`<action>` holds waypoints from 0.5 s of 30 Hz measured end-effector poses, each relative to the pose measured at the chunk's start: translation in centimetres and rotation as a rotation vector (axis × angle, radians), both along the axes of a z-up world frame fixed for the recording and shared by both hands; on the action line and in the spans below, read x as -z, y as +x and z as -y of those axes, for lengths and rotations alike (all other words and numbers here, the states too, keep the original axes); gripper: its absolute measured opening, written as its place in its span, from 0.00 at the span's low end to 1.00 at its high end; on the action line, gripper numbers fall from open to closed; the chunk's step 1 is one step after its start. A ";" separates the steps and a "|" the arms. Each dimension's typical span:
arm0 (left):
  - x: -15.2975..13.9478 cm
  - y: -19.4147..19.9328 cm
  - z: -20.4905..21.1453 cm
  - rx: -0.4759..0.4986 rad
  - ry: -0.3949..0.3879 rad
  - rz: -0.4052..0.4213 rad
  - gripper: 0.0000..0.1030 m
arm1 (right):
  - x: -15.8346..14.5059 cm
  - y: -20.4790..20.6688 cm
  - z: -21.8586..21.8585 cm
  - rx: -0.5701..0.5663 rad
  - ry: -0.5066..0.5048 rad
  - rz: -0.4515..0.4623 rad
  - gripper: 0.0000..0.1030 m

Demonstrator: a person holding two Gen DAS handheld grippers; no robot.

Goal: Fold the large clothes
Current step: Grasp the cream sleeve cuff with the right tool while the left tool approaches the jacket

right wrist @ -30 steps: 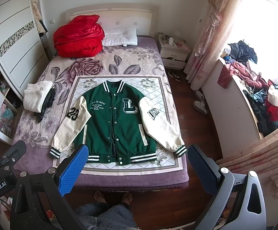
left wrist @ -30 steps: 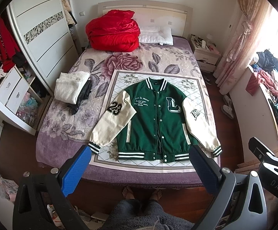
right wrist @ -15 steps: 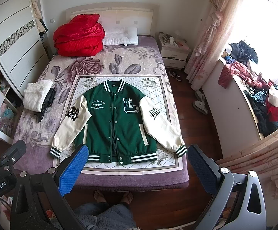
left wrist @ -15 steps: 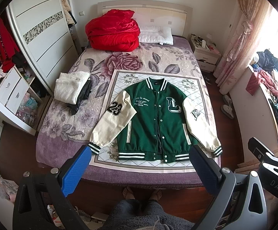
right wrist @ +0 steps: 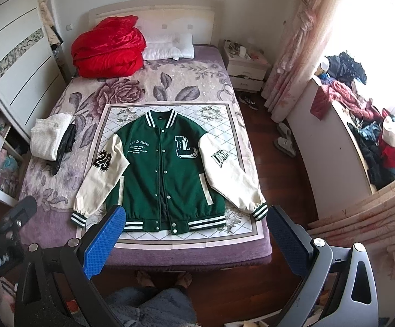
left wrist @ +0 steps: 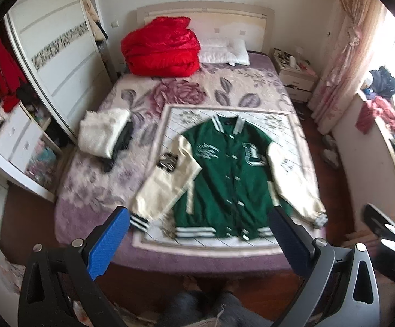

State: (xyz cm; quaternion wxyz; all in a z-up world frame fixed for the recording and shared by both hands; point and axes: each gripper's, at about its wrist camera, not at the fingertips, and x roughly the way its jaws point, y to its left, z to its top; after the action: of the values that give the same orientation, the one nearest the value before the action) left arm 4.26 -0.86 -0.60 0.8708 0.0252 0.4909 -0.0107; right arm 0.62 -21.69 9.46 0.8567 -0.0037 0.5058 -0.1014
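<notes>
Evidently, the green varsity jacket [right wrist: 167, 174] lay spread flat, front up, on the mat [right wrist: 241, 234] atop the bed [right wrist: 170, 84], ready for folding, while the left hand-held gripper [left wrist: 201, 234] and right hand-held gripper [right wrist: 197, 234] hovered wide open and empty, well short of it.

Each gripper, left [left wrist: 197, 235] and right [right wrist: 196, 235], has blue textured pads [right wrist: 102, 241] on black and grey frames with silver screws [right wrist: 318, 241]; the person wears grey fleece trousers [right wrist: 154, 306], feet [right wrist: 144, 276] bare.

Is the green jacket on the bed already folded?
No, the jacket lies flat and open on the bed, both cream sleeves spread out to its sides.
</notes>
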 end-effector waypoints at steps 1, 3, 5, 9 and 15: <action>0.7 0.9 -0.2 -0.007 0.018 0.011 1.00 | 0.9 0.6 -0.3 0.006 0.001 0.000 1.00; 2.9 3.1 -0.7 -0.033 0.055 0.034 1.00 | 2.8 1.9 0.6 0.049 0.006 -0.007 1.00; 5.5 5.3 -1.0 -0.045 0.072 0.046 1.00 | 6.2 3.6 2.4 0.095 0.016 -0.006 1.00; 12.1 9.3 0.0 -0.057 0.141 0.014 1.00 | 13.9 7.1 6.9 0.232 0.069 -0.079 1.00; 23.5 14.1 4.3 -0.082 0.203 -0.129 1.00 | 31.5 10.1 18.8 0.501 0.353 -0.211 0.74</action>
State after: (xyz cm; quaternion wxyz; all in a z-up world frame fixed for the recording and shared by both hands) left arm 18.39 -5.20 -24.14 0.8300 0.0921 0.5452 0.0732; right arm 10.73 -40.50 -22.01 0.7353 0.2591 0.5867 -0.2189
